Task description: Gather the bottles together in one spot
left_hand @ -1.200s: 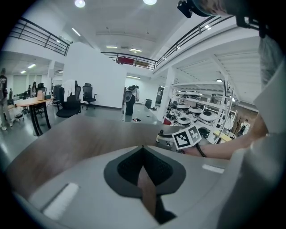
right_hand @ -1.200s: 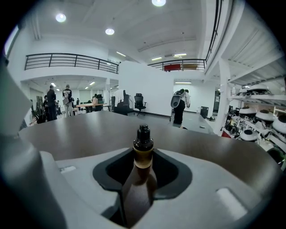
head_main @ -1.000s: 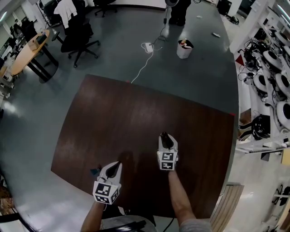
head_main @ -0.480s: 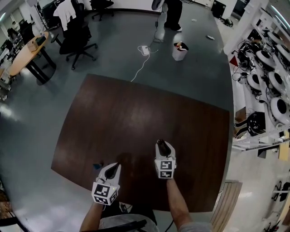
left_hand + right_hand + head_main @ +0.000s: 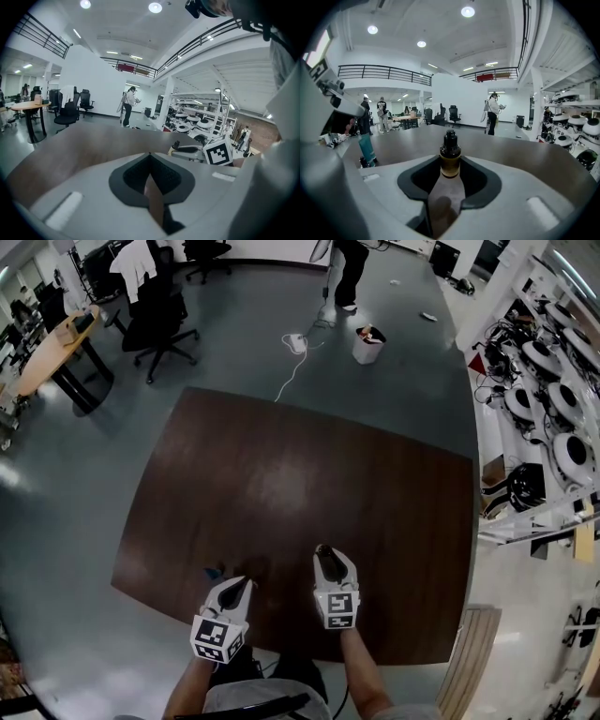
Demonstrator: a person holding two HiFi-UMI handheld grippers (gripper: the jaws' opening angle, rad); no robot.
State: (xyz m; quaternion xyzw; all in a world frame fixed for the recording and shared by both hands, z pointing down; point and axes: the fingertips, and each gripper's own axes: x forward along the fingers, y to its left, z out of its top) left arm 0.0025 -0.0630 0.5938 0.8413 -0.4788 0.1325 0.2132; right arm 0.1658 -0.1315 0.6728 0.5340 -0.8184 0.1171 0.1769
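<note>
My right gripper (image 5: 324,555) is shut on a small dark bottle (image 5: 450,152) with a black cap and a tan band, held upright just above the brown table (image 5: 281,474). In the head view the bottle (image 5: 326,562) shows as a dark shape at the jaw tips. A slim teal bottle (image 5: 366,148) stands to its left, near the table's near-left edge, with a small dark item at its foot. That teal bottle (image 5: 215,572) is just beyond my left gripper (image 5: 246,584), whose jaws meet at the tip (image 5: 150,156) with nothing between them.
The table ends just behind both grippers. On the grey floor beyond it are a white bin (image 5: 367,345), a cable with a power strip (image 5: 298,341), office chairs (image 5: 155,310) and a standing person (image 5: 347,268). Racks of equipment (image 5: 548,418) line the right side.
My right gripper has carried the dark bottle toward the near edge and leftward, closer to the left gripper. The left gripper has shifted only a little.
</note>
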